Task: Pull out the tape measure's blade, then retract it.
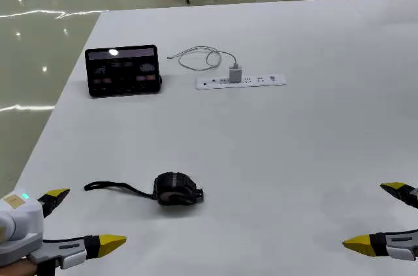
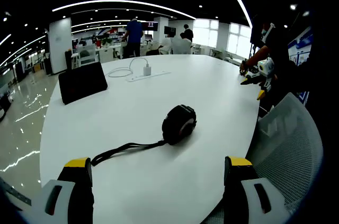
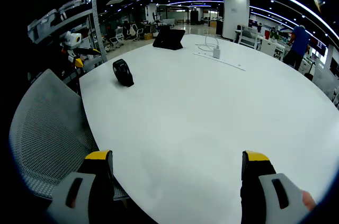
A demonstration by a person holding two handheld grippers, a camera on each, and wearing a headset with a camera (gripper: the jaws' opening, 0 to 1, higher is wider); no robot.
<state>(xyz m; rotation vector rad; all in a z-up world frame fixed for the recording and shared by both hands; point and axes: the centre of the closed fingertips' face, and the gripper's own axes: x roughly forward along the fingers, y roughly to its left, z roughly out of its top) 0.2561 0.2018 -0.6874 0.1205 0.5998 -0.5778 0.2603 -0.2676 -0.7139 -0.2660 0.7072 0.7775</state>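
A black tape measure (image 1: 176, 189) lies on the white table (image 1: 274, 132) with its black wrist strap (image 1: 111, 187) trailing to the left; no blade shows drawn out. It also appears as the tape measure (image 2: 179, 123) just ahead of the left jaws and as the tape measure (image 3: 123, 72) far left in the right gripper view. My left gripper (image 1: 85, 220) stands open at the near left edge, a short way from the strap. Open and holding nothing, my right gripper (image 1: 382, 217) is at the near right edge, well away from the tape.
A dark tablet (image 1: 123, 70) stands at the back left. A white power strip (image 1: 240, 81) with a plugged charger and coiled cable (image 1: 199, 59) lies behind the middle. A grey mesh chair (image 3: 47, 134) is at the table's near edge. People are in the room beyond.
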